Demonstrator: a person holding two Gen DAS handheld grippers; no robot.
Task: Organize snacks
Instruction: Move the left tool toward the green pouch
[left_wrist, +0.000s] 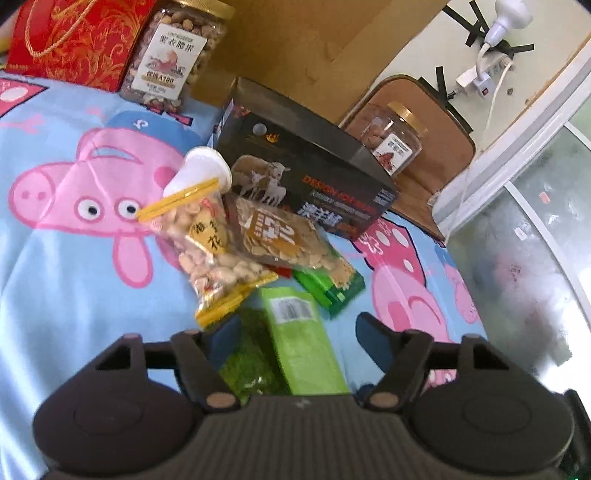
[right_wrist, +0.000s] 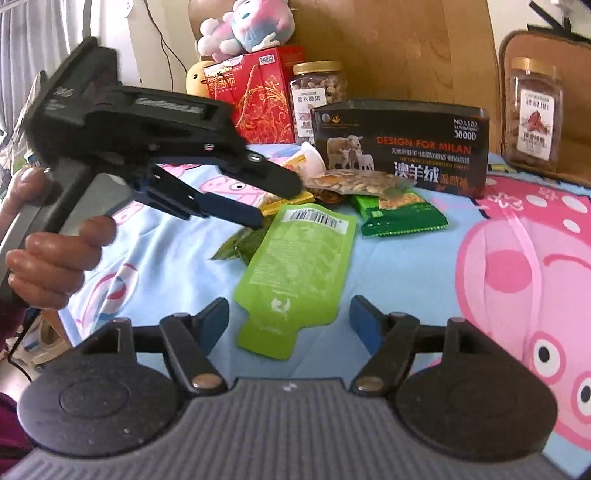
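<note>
L tongs (left_wrist: 291, 339): jaws apart, nothing clamped. Pointed downward at the snack pile from the near side. In the right wrist view the L unit (right_wrist: 236, 195) comes in from the left, tilted down, tips over the pile's left edge; whether the tips touch a packet can't be told. The hand (right_wrist: 55, 258) grips the handle, fingers wrapped, thumb up on the side.

R tongs (right_wrist: 288, 317): jaws wide, nothing held. Lime pouch (right_wrist: 299, 269) lies flat between the blue pads (right_wrist: 365, 321), not touching either. Tongs angled down, near edge of pile.

Task items, all on the cartoon-pig cloth (left_wrist: 74, 277) (support under it not identifiable):
- Lime pouch, barcode end far, near centre; also seen at (left_wrist: 303, 343).
- Leafy green packet (right_wrist: 240, 243) just left of it, partly under the L tips.
- Dark green packet (right_wrist: 402, 214) to the far right of pouch.
- Seed bag (left_wrist: 280, 236) lying over dark green packet.
- Peanut bag (left_wrist: 207, 243), yellow-edged, left of seed bag, overlapping.
- White cup (left_wrist: 203, 170) at far end of peanut bag.

Behind pile: black box (right_wrist: 402, 147), upright. Far left: red box (right_wrist: 262, 103) and nut jar (right_wrist: 317, 92), side by side. Far right: second jar (right_wrist: 532, 110), well apart.
</note>
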